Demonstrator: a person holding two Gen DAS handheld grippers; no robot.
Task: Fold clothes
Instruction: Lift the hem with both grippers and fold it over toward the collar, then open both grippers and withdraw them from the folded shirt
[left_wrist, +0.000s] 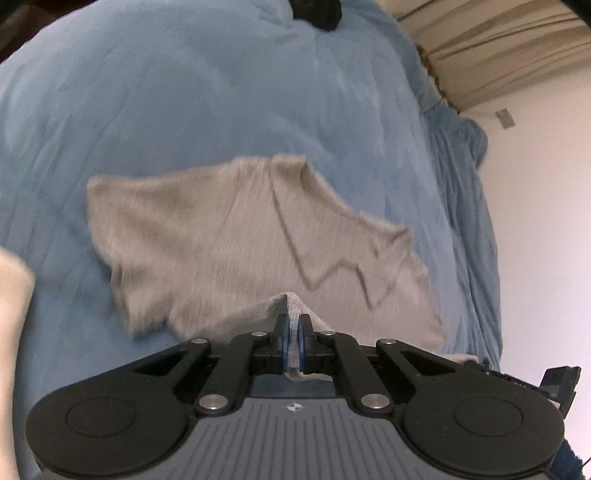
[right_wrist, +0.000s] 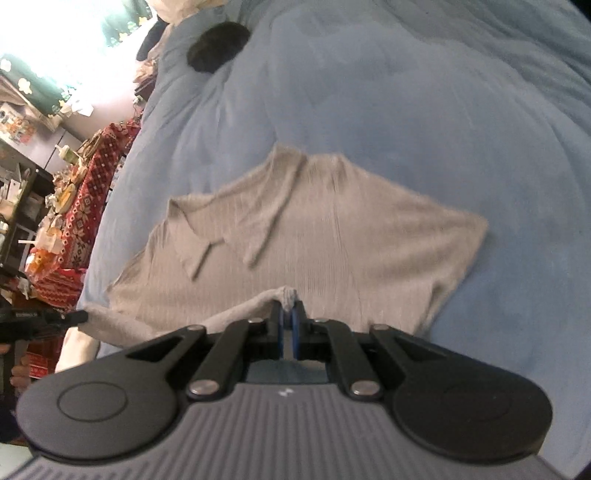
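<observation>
Now we are pinching the near edge of the grey shirt (left_wrist: 229, 240) in both the left gripper (left_wrist: 294, 325) and right gripper (right_wrist: 286, 310), jaws pressed together on cloth. It is lying on the blue bed (left_wrist: 184, 92). Pulling unevenly could be making it slip or bunch up.

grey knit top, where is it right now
The grey knit top lies spread on the blue bedspread, mid-frame in both wrist views, its near edge pinched by the left gripper and right gripper.
</observation>
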